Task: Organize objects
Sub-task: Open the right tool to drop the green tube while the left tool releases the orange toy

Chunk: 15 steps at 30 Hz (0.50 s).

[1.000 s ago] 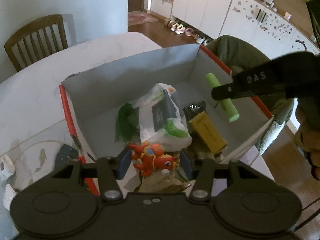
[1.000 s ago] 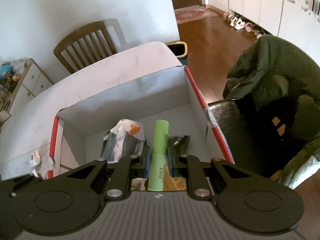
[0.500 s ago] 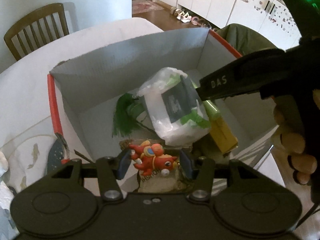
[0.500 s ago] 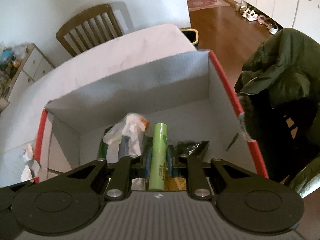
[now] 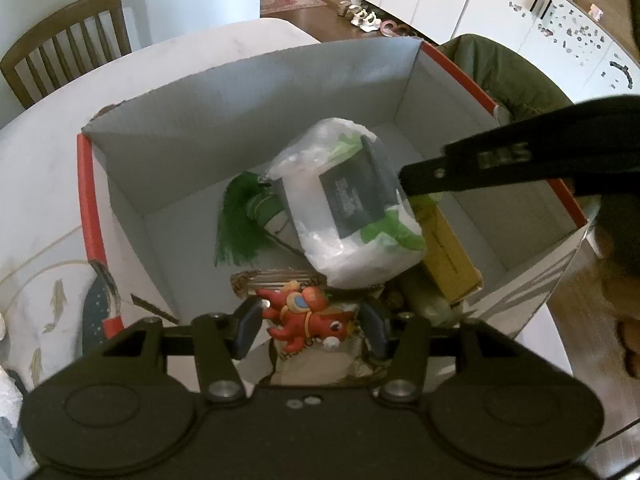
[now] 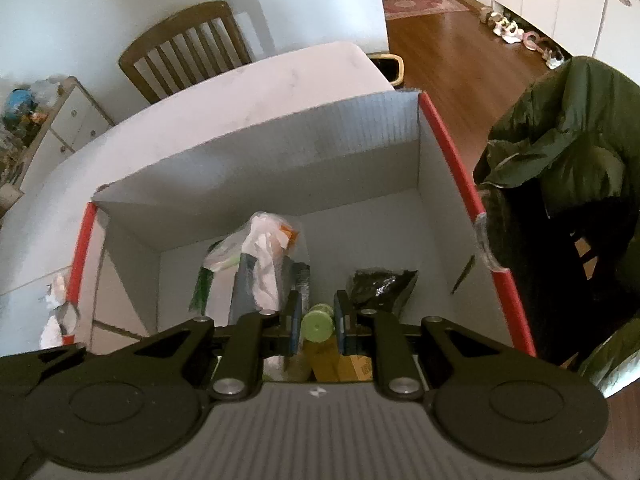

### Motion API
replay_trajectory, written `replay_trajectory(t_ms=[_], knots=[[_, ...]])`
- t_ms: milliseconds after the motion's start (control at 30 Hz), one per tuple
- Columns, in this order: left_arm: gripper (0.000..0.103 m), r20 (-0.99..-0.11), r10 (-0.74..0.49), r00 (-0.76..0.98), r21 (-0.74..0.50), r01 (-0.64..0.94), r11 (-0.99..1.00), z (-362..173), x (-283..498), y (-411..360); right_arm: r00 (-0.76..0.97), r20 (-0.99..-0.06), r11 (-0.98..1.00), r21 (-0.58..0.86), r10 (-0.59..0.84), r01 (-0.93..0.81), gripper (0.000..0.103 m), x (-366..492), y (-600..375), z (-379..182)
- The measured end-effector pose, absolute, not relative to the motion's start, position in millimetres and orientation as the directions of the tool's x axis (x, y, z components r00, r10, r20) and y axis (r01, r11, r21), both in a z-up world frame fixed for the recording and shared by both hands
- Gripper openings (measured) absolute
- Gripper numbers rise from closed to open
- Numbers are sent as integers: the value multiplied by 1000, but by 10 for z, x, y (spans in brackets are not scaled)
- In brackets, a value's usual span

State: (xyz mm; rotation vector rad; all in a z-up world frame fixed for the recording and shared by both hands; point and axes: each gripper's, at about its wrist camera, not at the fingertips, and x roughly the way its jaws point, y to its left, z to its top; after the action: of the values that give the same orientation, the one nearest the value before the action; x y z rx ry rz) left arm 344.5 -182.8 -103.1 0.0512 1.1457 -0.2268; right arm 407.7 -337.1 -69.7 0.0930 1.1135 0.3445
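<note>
Lowering two held items into the box [image 5: 248, 92], both grippers now over its rim.

Compared with a second ago, the left gripper [image 5: 310, 322] has sunk toward the box floor, jaws part-open and clamped on the red toy [image 5: 308, 316], which hangs just above the clutter near the white bag [image 5: 352, 216]. The right gripper [image 6: 316, 320] has tipped steeply down, so the green tube [image 6: 317, 323] it pinches, jaws nearly closed, now shows end-on instead of lengthwise, over the yellow carton [image 6: 340, 364] and beside the black packet [image 6: 380, 284]. Both items look close to their drop point; releasing them seems the next step.
</note>
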Motion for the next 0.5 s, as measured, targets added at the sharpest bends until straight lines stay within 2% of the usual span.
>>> replay_trajectory(t_ms=[167,233,467,500], knots=[[59,-900,-163,403,-77,222,972,-1012,3399,-1836,407,-847,935,264,343,-237,18,3960,-3484,-571],[62,-894,-179,411,-92,223,970,-985,3377,-1817,406,-842,931,274,354,-241,25,3904,-3525,-529],[64,-877,-206,435,-119,219,968,-866,3269,-1784,422,-824,920,284,378,-270,26,3673,-3618,-382],[69,-873,-210,440,-126,212,969,-826,3243,-1772,425,-821,919,286,381,-272,26,3641,-3624,-361]])
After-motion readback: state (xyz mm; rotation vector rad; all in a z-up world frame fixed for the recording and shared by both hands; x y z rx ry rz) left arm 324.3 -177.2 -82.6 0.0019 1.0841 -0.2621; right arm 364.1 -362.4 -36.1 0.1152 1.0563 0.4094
